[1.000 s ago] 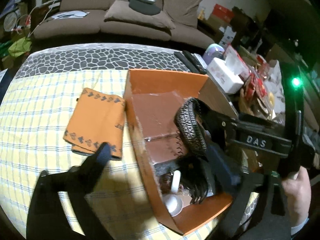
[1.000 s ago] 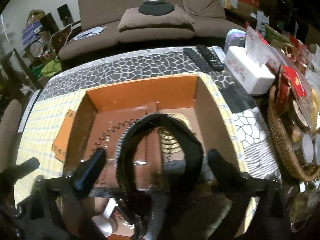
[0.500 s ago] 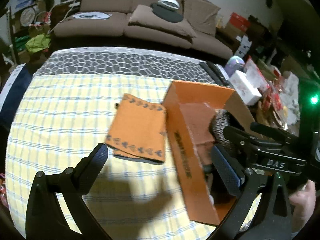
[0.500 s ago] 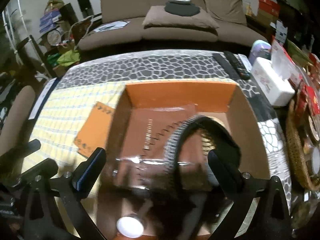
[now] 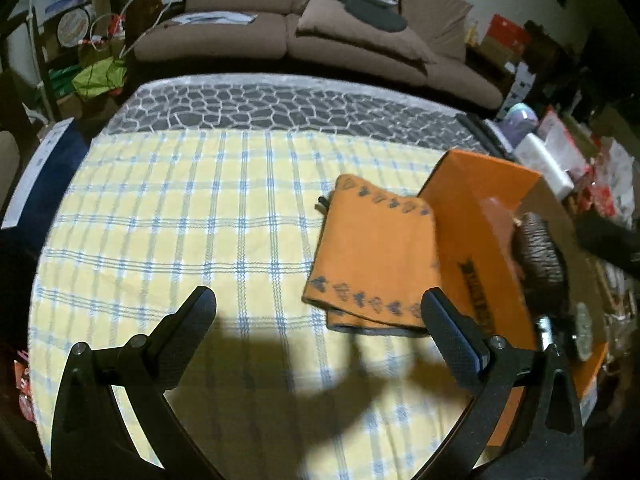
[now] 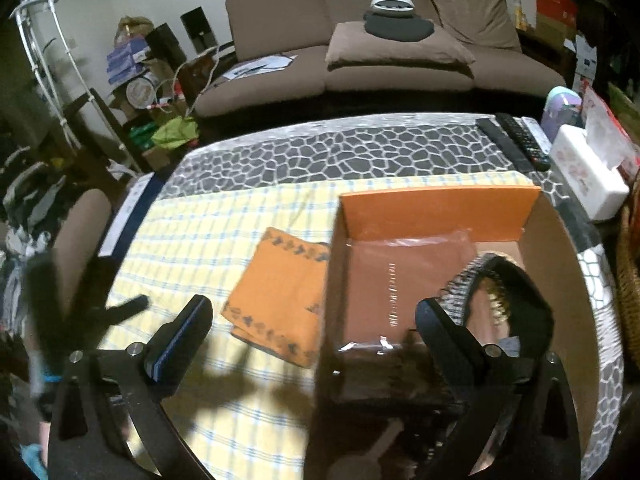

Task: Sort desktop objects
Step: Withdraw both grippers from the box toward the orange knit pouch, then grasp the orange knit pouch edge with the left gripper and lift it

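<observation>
Dim room, hard shadows, motion blur, fisheye warp.

Left gripper (image 5: 318,318) and right gripper (image 6: 314,320) both hover above the table (image 5: 160,200), jaws spread wide, empty.

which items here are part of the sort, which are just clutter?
Job: orange box, headband in it, orange pouch beside it on the checked cloth.
Clutter: remotes, tissue box, wicker basket, sofa.

Left gripper (image 6: 52,300) motion-blurred in right wrist view. Orange box (image 5: 480,216) near corner cut off behind gripper finger (image 5: 452,332). Box contents at bottom dark, unidentifiable.
</observation>
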Demonstrator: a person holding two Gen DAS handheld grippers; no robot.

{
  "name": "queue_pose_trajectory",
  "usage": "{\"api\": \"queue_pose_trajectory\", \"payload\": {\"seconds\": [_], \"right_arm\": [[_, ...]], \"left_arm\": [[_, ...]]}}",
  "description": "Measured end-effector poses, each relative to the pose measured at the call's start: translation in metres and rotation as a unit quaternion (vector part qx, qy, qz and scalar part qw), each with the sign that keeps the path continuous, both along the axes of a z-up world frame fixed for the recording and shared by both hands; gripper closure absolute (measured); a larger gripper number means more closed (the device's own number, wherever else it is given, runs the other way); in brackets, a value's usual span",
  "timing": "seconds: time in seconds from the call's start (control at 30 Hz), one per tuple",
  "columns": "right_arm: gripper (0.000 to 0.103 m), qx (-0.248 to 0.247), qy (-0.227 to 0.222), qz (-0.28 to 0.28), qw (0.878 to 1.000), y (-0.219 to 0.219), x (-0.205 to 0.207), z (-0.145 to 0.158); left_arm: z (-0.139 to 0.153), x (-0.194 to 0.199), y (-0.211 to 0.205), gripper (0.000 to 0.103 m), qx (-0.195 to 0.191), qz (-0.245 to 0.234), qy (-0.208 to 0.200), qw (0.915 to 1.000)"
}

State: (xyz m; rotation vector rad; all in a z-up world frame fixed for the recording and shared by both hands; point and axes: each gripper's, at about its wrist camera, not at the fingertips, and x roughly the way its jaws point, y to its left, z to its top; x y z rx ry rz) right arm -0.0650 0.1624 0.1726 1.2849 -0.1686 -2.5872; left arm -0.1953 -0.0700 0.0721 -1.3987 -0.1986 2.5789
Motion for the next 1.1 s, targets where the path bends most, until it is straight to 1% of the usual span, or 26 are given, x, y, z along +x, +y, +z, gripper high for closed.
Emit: {"api": "queue_pose_trajectory", "payload": {"seconds": [0.13, 0.2, 0.23, 0.27, 0.3, 0.33, 0.4, 0.43, 0.47, 0.5, 0.53, 0.57, 0.6, 0.63, 0.67, 0.77, 0.93, 1.1], "right_arm": [[0.000, -0.020, 0.002, 0.004, 1.000, -0.007, -0.003, 0.002], [0.001, -0.026, 0.002, 0.005, 1.000, -0.010, -0.005, 0.002], [0.000, -0.028, 0.002, 0.005, 1.000, -0.009, -0.005, 0.002], [0.001, -0.031, 0.001, 0.005, 1.000, -0.009, -0.006, 0.001], [0.001, -0.032, 0.000, 0.005, 0.999, -0.008, -0.007, 0.000], [0.001, -0.033, -0.001, 0.003, 0.999, -0.007, -0.007, 0.000], [0.001, -0.036, -0.004, 0.001, 0.999, -0.005, -0.009, -0.002], [0.001, -0.037, -0.005, -0.001, 0.999, -0.004, -0.010, -0.004], [0.001, -0.037, -0.007, -0.003, 0.999, -0.003, -0.011, -0.005], [0.001, -0.038, -0.008, -0.004, 0.999, -0.002, -0.012, -0.006], [0.000, -0.038, -0.009, -0.006, 0.999, 0.000, -0.012, -0.007], [0.001, -0.040, -0.010, -0.009, 0.999, 0.001, -0.013, -0.008], [0.001, -0.042, -0.013, -0.012, 0.999, 0.002, -0.014, -0.009], [0.001, -0.045, -0.014, -0.012, 0.999, 0.002, -0.014, -0.009], [0.001, -0.049, -0.016, -0.013, 0.999, 0.002, -0.014, -0.010], [0.001, -0.052, -0.015, -0.010, 0.998, -0.001, -0.012, -0.007], [0.001, -0.057, -0.006, 0.000, 0.998, -0.006, -0.007, 0.001], [0.000, -0.066, -0.001, 0.008, 0.998, -0.009, -0.004, 0.007]], "left_arm": [[-0.022, -0.011, 0.006, 0.002, 0.000, 0.003, -0.016, 0.9999], [-0.033, -0.017, 0.011, 0.008, -0.010, 0.000, -0.023, 0.9997], [-0.037, -0.020, 0.012, 0.009, -0.018, -0.001, -0.024, 0.9995], [-0.041, -0.024, 0.014, 0.013, -0.028, -0.002, -0.024, 0.9993], [-0.043, -0.028, 0.016, 0.019, -0.038, -0.002, -0.023, 0.9990], [-0.045, -0.030, 0.017, 0.023, -0.040, -0.003, -0.023, 0.9989], [-0.050, -0.036, 0.019, 0.036, -0.040, -0.006, -0.030, 0.9988], [-0.052, -0.038, 0.020, 0.040, -0.036, -0.009, -0.033, 0.9988], [-0.054, -0.039, 0.022, 0.047, -0.034, -0.014, -0.037, 0.9986], [-0.055, -0.039, 0.025, 0.058, -0.032, -0.020, -0.039, 0.9985], [-0.055, -0.039, 0.027, 0.065, -0.028, -0.027, -0.040, 0.9985], [-0.053, -0.038, 0.029, 0.078, -0.023, -0.032, -0.040, 0.9984], [-0.050, -0.035, 0.032, 0.086, -0.020, -0.035, -0.040, 0.9984], [-0.047, -0.033, 0.032, 0.090, -0.021, -0.036, -0.037, 0.9985], [-0.043, -0.031, 0.033, 0.097, -0.019, -0.036, -0.032, 0.9986], [-0.024, -0.022, 0.025, 0.097, 0.007, -0.025, -0.014, 0.9996], [0.014, -0.004, -0.006, 0.097, 0.061, 0.006, 0.017, 0.9980], [0.075, 0.018, -0.041, 0.097, 0.098, 0.038, 0.076, 0.9915]]}}
